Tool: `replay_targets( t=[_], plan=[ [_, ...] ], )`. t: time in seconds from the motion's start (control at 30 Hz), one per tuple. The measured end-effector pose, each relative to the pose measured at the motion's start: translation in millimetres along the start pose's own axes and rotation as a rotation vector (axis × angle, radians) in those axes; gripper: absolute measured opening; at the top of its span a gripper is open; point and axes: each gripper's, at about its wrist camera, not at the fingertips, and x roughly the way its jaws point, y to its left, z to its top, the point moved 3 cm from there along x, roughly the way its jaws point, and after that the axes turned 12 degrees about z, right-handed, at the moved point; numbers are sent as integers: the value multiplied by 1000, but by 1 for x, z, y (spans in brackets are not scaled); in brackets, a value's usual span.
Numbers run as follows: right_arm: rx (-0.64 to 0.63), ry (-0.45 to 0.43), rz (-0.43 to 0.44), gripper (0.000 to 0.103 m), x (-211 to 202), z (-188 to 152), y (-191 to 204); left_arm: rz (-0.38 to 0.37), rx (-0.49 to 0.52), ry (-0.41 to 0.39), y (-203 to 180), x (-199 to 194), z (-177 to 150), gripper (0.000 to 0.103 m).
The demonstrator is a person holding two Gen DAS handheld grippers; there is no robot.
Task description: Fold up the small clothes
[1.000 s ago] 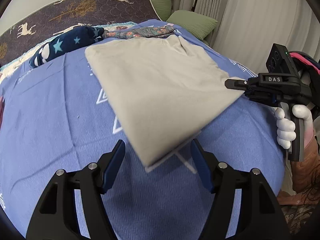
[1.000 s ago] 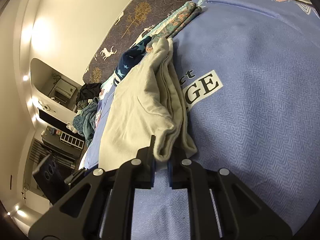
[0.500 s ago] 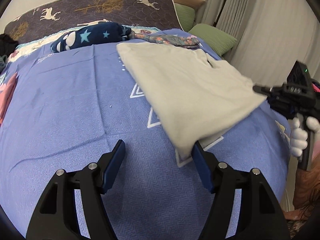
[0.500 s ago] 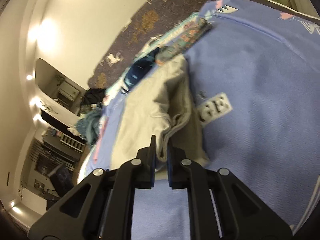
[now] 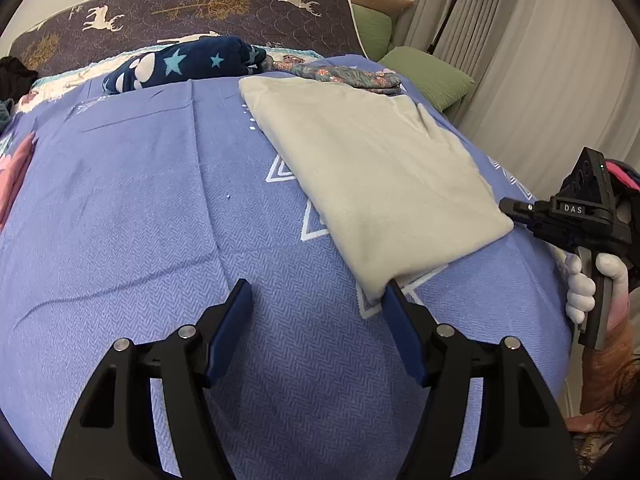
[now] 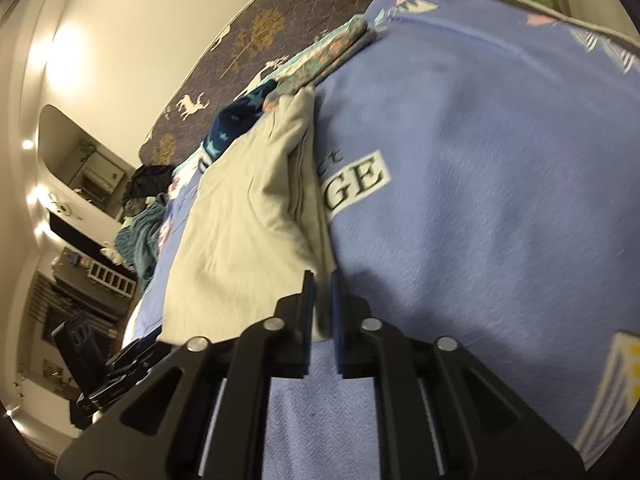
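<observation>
A folded pale grey garment (image 5: 372, 176) lies flat on the blue bedspread (image 5: 140, 200), its far edge just beside a floral cloth (image 5: 348, 76) and a navy star-print bundle (image 5: 184, 64) near the deer-patterned headboard (image 5: 192, 4). The left gripper (image 5: 318, 300) hangs low over the bedspread with its jaws spread wide, its right finger touching the garment's near corner but holding nothing. The right gripper (image 6: 321, 280), held in a white-gloved hand (image 5: 580, 284), is pinched closed on the garment's right-hand corner.
</observation>
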Motion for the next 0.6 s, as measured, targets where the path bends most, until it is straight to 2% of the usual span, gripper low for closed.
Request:
replay_targets(
  t=[0.03, 0.1, 0.17, 0.23, 0.3, 0.37, 0.43, 0.5, 0.57, 0.6],
  plan=[
    [-10, -16, -27, 34, -3, 3, 1, -6, -2, 0, 3, -2, 0, 68],
    [-39, -70, -58, 42, -15, 14, 0, 16, 4, -7, 8, -9, -1, 68],
    [-45, -85, -70, 43, -19, 23, -3, 85, 13, -19, 17, -14, 1, 68],
    [-62, -74, -72, 44, -17, 32, -1, 113, -13, -33, 29, -17, 5, 68],
    [-116, -52, -64, 44, -9, 38, 11, 98, -72, -41, 39, -18, 12, 68],
    [-166, -26, -10, 44, -1, 41, 24, 57, -95, -54, 36, -15, 20, 68],
    [-217, 28, 127, 34, 16, 38, 47, 15, -56, -60, 20, -8, 26, 68],
    [-277, 66, 214, 33, 32, 36, 64, 13, -4, -38, 5, 5, 29, 68],
    [-321, 89, 203, 33, 45, 36, 69, 39, 38, 22, -6, 26, 27, 68],
    [-321, 116, 153, 33, 59, 36, 64, 53, 44, 35, -7, 33, 25, 68]
  ],
)
